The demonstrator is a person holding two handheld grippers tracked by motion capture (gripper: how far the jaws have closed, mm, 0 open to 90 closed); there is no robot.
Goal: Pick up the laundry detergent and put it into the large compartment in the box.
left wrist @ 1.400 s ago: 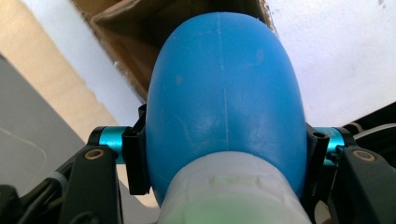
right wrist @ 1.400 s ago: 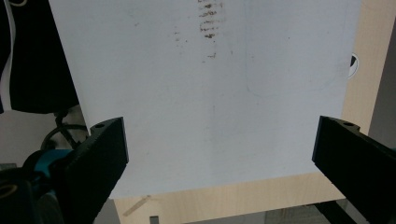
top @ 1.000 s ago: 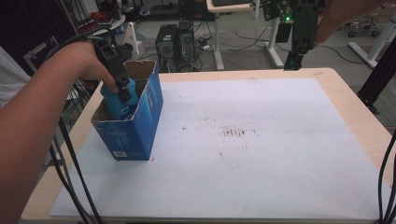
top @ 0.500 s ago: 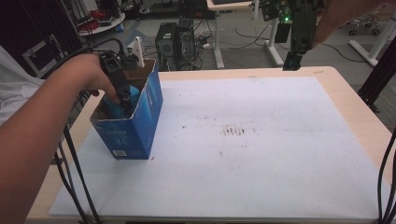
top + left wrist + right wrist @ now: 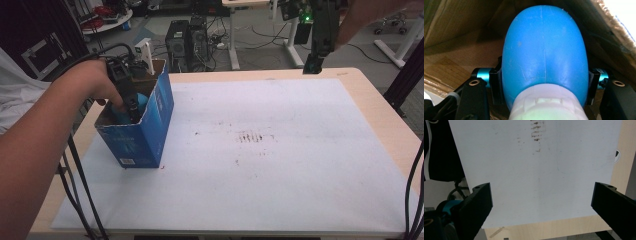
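Down inside the blue cardboard box (image 5: 145,127) at the table's left, my left gripper (image 5: 131,107) clamps a blue bottle (image 5: 544,50) by its sides, white cap nearest the camera. My right gripper (image 5: 541,202) hangs above the white sheet (image 5: 280,150), jaws spread wide, holding nothing.

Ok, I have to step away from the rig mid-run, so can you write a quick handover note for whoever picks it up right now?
Left gripper: shut on the blue bottle, jaws clamping its sides, lowered into the open blue box.
Right gripper: open, holding nothing, held above the white mat near the table's far edge.
Done: bottle is inside the box, not yet released; whether it touches the bottom I cannot tell.
Left: probably set the bottle down, open the jaws, lift the left gripper out.
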